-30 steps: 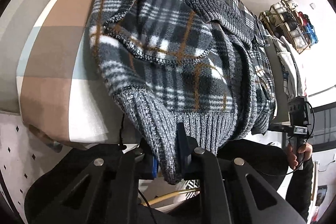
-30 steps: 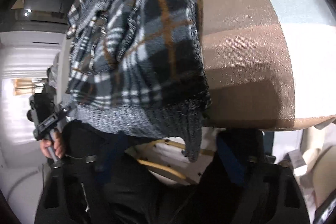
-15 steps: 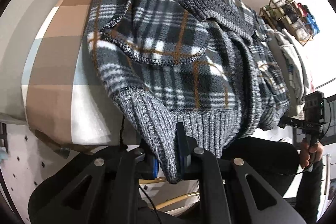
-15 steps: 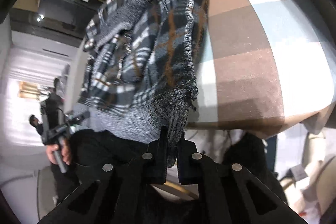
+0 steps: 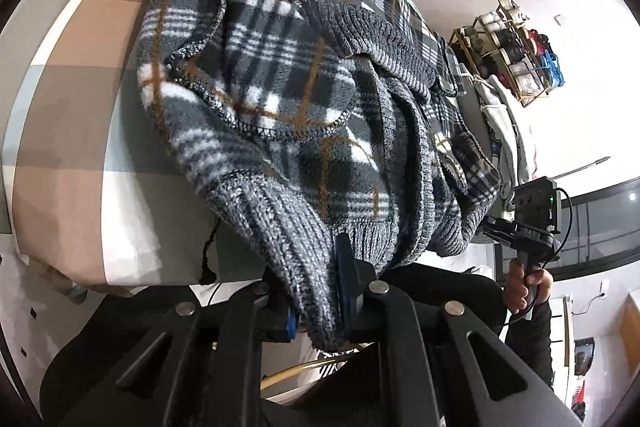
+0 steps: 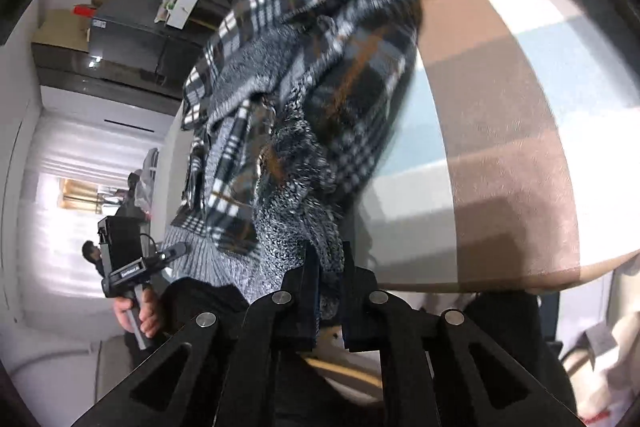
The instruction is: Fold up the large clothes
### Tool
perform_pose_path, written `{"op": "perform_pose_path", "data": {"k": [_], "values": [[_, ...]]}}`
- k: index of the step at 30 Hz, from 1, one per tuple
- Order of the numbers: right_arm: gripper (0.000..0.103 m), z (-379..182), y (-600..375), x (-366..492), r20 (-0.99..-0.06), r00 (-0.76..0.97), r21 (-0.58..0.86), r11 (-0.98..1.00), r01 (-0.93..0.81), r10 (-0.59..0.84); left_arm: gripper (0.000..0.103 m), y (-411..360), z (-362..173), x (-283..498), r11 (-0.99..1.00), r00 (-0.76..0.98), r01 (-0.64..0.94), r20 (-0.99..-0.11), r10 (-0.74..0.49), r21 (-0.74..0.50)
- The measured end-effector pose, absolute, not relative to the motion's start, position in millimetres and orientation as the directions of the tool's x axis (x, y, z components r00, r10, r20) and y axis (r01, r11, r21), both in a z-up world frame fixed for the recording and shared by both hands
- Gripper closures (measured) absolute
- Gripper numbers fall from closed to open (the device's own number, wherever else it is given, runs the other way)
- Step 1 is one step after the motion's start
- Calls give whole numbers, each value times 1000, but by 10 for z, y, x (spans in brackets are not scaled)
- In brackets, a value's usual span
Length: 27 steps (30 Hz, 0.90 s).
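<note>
Left gripper is clamped tight on a ribbed knit cuff, thick grey-and-white yarn bunched between the blue-padded fingers; the plaid fleece jacket sprawls over the checked bedspread, soft napped fleece in grey, white and ochre lines, edges overlocked in dark stitching, a rounded pocket flap sewn on the front; its ribbed hem hangs off the near edge of the bed. Over on the right wrist view, the right gripper is pinched shut on the marled knit hem, fabric squeezed in a narrow slot between the black fingers; the jacket rises away in a rumpled heap, blurred, lying on the bedspread of broad brown, pale blue and white squares; against the far wall a wooden rack holds what look like rolled items, too small to tell.
</note>
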State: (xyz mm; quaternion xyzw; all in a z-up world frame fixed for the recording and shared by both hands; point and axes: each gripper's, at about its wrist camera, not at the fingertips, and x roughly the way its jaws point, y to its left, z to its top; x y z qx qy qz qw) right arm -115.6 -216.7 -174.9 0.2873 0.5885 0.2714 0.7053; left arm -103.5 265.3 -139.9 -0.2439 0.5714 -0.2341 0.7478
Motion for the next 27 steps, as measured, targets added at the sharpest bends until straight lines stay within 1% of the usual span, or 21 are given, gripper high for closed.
{"op": "perform_pose_path", "data": {"k": [1,2,3,5,8,10,11,12,13,14,15,18,21,25,26,27], "values": [[93,-1735,-2174,-1156,-675,167,722,690,-52,719,94,2652,-1408,-1038,769,233,73,-739,-632,-635],[91,-1717,-2187,-1161,-674,175,721,690,-59,718,94,2655,-1408,-1048,767,233,70,-737,-634,-638],[84,-1701,-2192,-1163,-670,181,722,689,-66,720,94,2660,-1409,-1052,763,231,64,-735,-638,-643],[74,-1711,-2171,-1163,-664,175,727,683,-77,727,94,2667,-1434,-1045,758,218,58,-733,-644,-650],[74,-1712,-2144,-1155,-628,150,759,643,-101,764,91,2644,-1443,-1025,754,201,63,-732,-651,-654],[67,-1681,-2170,-1195,-606,158,772,624,-120,780,88,2632,-1433,-1036,754,201,73,-730,-653,-653],[59,-1654,-2172,-1205,-589,167,781,610,-136,791,87,2630,-1429,-1040,751,200,76,-728,-656,-656],[47,-1634,-2188,-1218,-576,177,787,600,-145,798,86,2629,-1431,-1042,746,197,77,-723,-662,-662],[43,-1606,-2211,-1229,-552,192,799,580,-155,812,85,2634,-1438,-1042,741,195,73,-719,-667,-668],[34,-1585,-2232,-1233,-531,203,810,564,-163,822,85,2645,-1449,-1041,737,191,67,-716,-672,-673],[28,-1559,-2266,-1240,-512,217,818,549,-170,831,85,2643,-1456,-1035,732,189,61,-712,-676,-678],[27,-1561,-2332,-1219,-481,239,840,521,-151,844,85,2674,-1477,-1036,718,186,42,-701,-689,-695],[27,-1646,-2289,-1153,-506,213,837,535,-111,836,85,2670,-1485,-1038,721,185,40,-704,-686,-692],[27,-1680,-2066,-1102,-571,151,794,589,-150,807,85,2649,-1517,-1020,733,160,34,-720,-675,-679],[30,-1692,-2014,-1100,-590,139,779,606,-162,796,85,2626,-1521,-1008,737,153,32,-725,-671,-675],[38,-1694,-1945,-1106,-611,127,761,624,-179,782,78,2619,-1542,-1000,741,142,29,-731,-667,-670]]}}
